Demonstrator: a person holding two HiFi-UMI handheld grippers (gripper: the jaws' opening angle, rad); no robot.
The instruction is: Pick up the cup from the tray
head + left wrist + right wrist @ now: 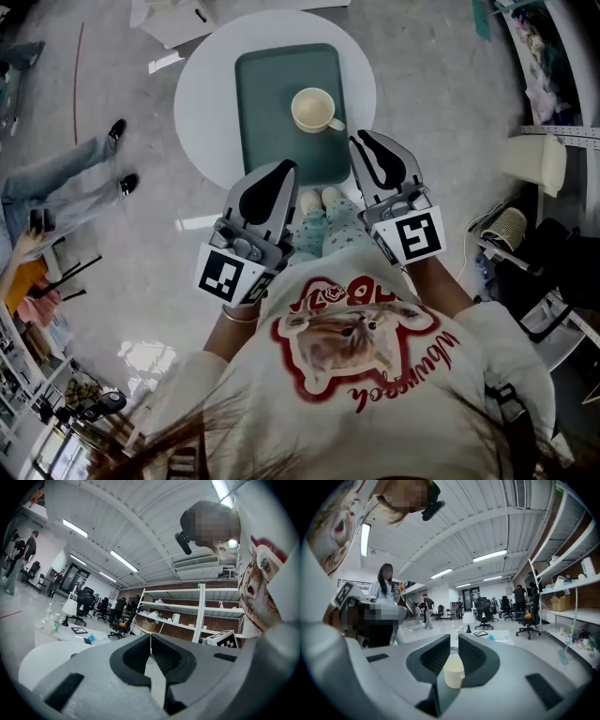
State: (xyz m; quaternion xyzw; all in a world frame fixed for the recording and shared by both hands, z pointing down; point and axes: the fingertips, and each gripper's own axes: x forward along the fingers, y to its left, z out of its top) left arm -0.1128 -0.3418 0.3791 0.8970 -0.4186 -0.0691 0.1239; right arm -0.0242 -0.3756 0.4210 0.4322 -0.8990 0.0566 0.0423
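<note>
The cream ceramic cup point(312, 109) sits at 3 o'clock on the dark green plastic tray point(267, 94), which lies on the round white worktop point(202, 103). The right tool point(367, 142), at the cup's 5 o'clock, is empty with its jaws barely parted, so it should probably widen first. The left tool point(286, 169) is clenched on nothing.

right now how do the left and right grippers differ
The left gripper has its jaws together; the right gripper has its jaws slightly apart. The left gripper's tips sit at the tray's near edge; the right gripper reaches farther, closer to the cup. Both are empty.
</note>
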